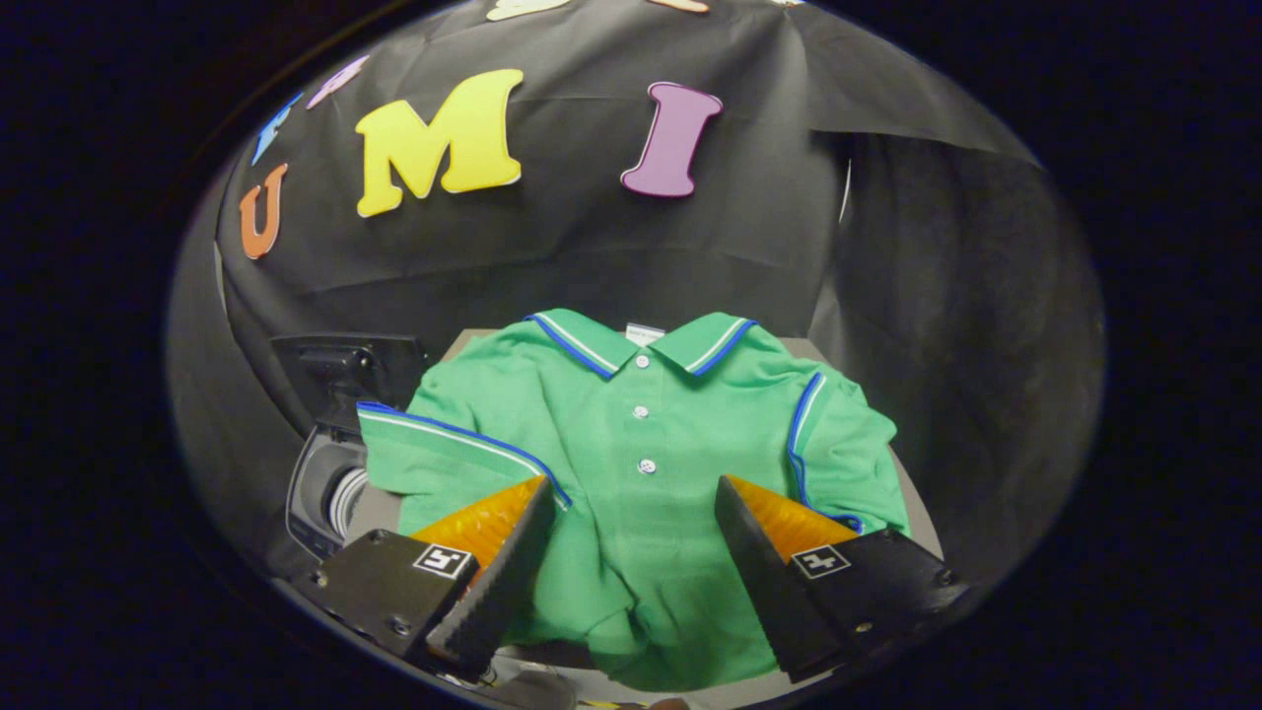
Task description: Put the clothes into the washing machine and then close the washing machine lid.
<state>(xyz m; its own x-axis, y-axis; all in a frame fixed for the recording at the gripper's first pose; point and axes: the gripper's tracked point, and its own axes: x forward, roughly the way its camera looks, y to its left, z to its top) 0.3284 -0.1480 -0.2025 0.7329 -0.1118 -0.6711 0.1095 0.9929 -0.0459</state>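
While the green short-sleeved polo shirt with blue-and-white trim (641, 463) lies spread face-up across the grey tabletop (912, 508), nothing of the task looks done: the garment is still outside the machine, so the step in hand is, by my reading, the approach for the first pick-up. It is the biggest thing in sight, collar away from the gripper (631, 537), button placket running straight toward it, one sleeve folded out to the left and the other bunched to the right.

Next in size is the small washing machine (325, 483) just beside the shirt's left sleeve, low and partly covered by that sleeve. Its dark lid (340, 370) stands raised behind the round opening, and a ribbed pale drum rim shows inside (how deep the drum goes cannot be told).

The fingers are spread wide apart and grip nothing. They hover over the shirt's lower body, with the placket's lowest button just ahead of the gap between them; whether the tips touch the cloth is unclear.

The next move seems to call for lowering onto the fabric, pinching a fold thick enough to lift the whole loose garment, then carrying it left to the opening. Trailing sleeves could catch on the rim, and the lid comes last.
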